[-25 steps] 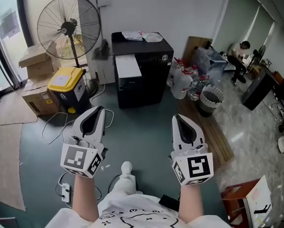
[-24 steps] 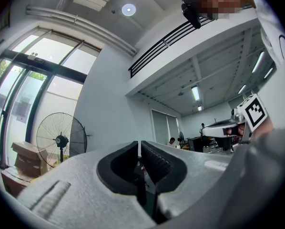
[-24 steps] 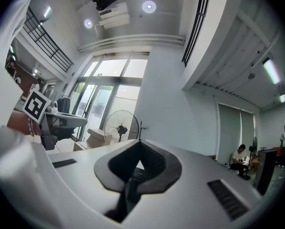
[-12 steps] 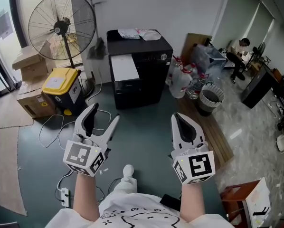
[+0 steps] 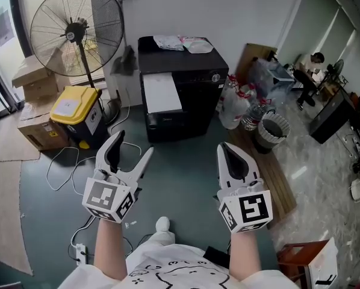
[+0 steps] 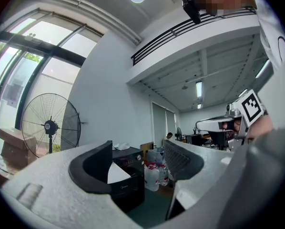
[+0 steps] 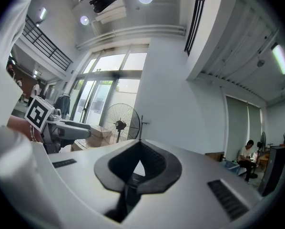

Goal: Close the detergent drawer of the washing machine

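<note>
Reaching forward side by side, both forearms are held level above the green floor point(image 5: 186, 167). The left tongs point(image 5: 133, 144) are spread wide, having just been opening, with nothing between them. The right tongs point(image 5: 225, 149) are closed tip to tip and empty. The black washing machine point(image 5: 195, 95) is seen ahead against the wall, well apart from both tongs, with a white panel point(image 5: 162, 93) at its front left.

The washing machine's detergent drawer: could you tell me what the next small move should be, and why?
Probably carry the left gripper forward toward the white drawer jutting from the washing machine: that gripper hangs short of it, its jaws just opened with nothing between them.
</note>
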Demonstrator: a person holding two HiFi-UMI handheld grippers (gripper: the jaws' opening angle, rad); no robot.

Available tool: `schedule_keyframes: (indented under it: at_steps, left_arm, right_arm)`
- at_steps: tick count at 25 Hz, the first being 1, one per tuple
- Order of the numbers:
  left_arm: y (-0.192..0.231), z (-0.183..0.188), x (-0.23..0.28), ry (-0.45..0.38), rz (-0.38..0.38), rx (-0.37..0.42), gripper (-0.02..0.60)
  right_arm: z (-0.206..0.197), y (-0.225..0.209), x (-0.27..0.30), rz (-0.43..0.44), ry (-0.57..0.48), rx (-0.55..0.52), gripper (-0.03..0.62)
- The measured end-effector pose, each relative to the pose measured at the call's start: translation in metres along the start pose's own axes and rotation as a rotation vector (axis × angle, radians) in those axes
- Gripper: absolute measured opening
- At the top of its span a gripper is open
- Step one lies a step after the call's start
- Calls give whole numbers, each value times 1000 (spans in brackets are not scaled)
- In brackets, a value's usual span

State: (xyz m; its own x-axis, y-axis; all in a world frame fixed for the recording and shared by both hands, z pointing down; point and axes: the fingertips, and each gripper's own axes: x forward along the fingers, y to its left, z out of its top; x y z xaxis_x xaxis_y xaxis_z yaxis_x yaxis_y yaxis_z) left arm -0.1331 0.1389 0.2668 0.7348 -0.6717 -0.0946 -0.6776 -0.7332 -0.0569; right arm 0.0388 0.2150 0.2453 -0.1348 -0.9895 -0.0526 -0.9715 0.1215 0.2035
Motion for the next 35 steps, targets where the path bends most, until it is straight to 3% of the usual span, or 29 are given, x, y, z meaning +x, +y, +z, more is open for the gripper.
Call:
schedule_keyframes:
  at_steps: [18, 35]
  left_arm:
    - [89, -32, 127, 35, -52, -16, 325]
    - [83, -111, 165, 148, -56, -143, 325]
  right_arm:
    - [-23, -32, 151, -14, 41, 32, 0]
    - [-75, -46, 185, 7, 140, 88, 0]
